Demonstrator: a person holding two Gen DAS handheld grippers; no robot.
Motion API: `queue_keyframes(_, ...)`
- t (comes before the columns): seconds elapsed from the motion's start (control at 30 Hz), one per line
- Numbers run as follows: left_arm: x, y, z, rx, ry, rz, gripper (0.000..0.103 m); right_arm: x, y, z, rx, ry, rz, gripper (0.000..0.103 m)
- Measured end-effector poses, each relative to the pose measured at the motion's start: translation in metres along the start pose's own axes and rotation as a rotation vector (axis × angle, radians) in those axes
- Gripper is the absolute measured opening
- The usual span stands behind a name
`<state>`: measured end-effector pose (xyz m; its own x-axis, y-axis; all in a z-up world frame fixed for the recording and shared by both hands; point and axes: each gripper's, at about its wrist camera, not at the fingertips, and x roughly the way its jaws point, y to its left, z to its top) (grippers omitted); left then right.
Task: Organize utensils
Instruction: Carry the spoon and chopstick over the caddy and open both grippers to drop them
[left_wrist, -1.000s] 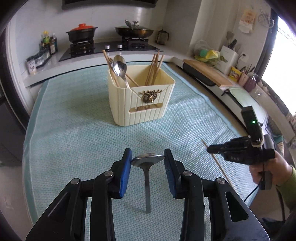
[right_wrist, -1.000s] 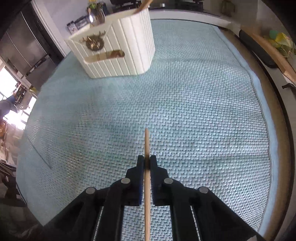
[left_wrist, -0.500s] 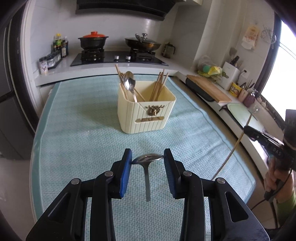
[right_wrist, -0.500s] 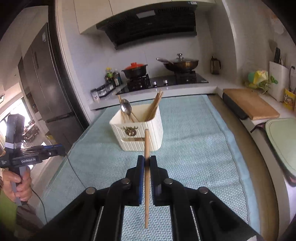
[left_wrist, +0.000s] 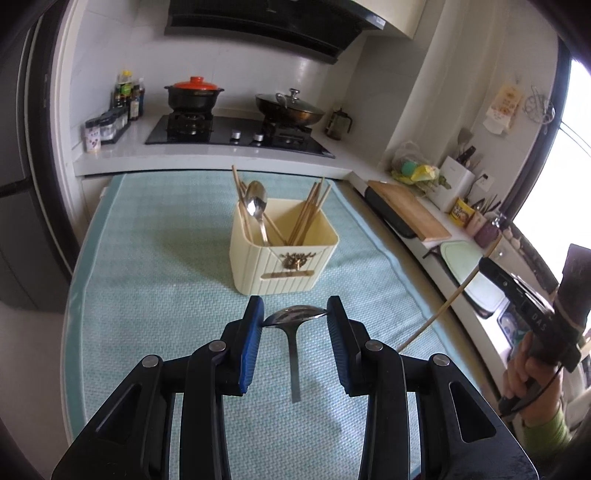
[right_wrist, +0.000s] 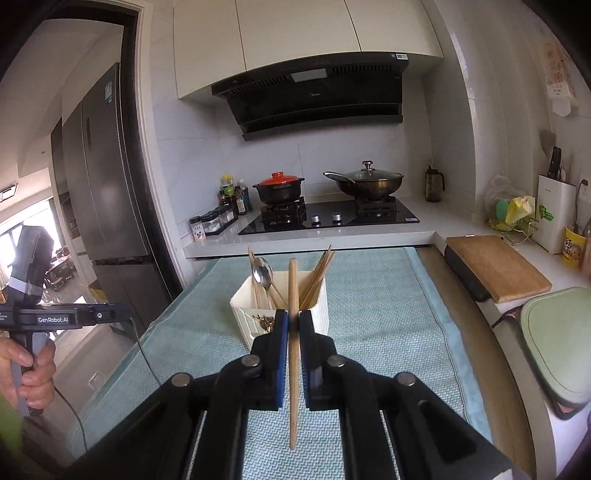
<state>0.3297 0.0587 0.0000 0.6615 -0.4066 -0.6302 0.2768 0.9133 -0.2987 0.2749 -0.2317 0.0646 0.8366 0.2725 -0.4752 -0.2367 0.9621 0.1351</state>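
The left gripper (left_wrist: 295, 317) has its jaws clamped across the bowl of a metal spoon (left_wrist: 293, 325), so the handle hangs down below the jaws, clear of the table (left_wrist: 147, 295) and its teal mat; gripping at the wide bowl leaves the slim handle free, which I judge suits lowering it handle-first into the cream utensil holder (left_wrist: 284, 254) standing ahead of the jaws. The right gripper (right_wrist: 293, 328) has its jaws pressed together on a single wooden chopstick (right_wrist: 293, 295), held about midway, so one end rises above the jaws and the other points down below them; this near-upright hold looks chosen for the same kind of vertical drop. From the right wrist view the holder sits straight beyond the jaws, partly hidden by them. It already carries a spoon (right_wrist: 262, 275) on its left side and a bundle of chopsticks (right_wrist: 317, 273) leaning to its right, which suggests that each item goes with its own kind. Both held utensils are off the mat and not yet over the holder's opening.
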Motion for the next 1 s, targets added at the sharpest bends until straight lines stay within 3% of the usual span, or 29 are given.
queue_keyframes(0.2, -0.007, -0.001, 0.04, -0.023, -0.046, -0.011, 0.035, 0.007, 0.007, 0.036, -0.041, -0.04, 0.011, 0.006)
queue_keyframes(0.47, -0.003, -0.012, 0.108, 0.014, -0.138, 0.027, 0.035, 0.041, 0.013, 0.102, -0.069, -0.108, 0.031, 0.006)
queue_keyframes(0.73, 0.041, -0.009, 0.161, -0.002, -0.198, 0.065, 0.035, 0.104, 0.024, 0.145, -0.11, -0.158, 0.054, 0.006)
queue_keyframes(0.83, 0.076, 0.001, 0.163, -0.03, -0.158, 0.068, 0.035, 0.143, 0.02, 0.141, -0.095, -0.107, 0.079, 0.006)
queue_keyframes(1.0, 0.14, 0.019, 0.149, -0.066, -0.045, 0.096, 0.035, 0.217, 0.004, 0.115, -0.025, 0.075, 0.121, 0.006)
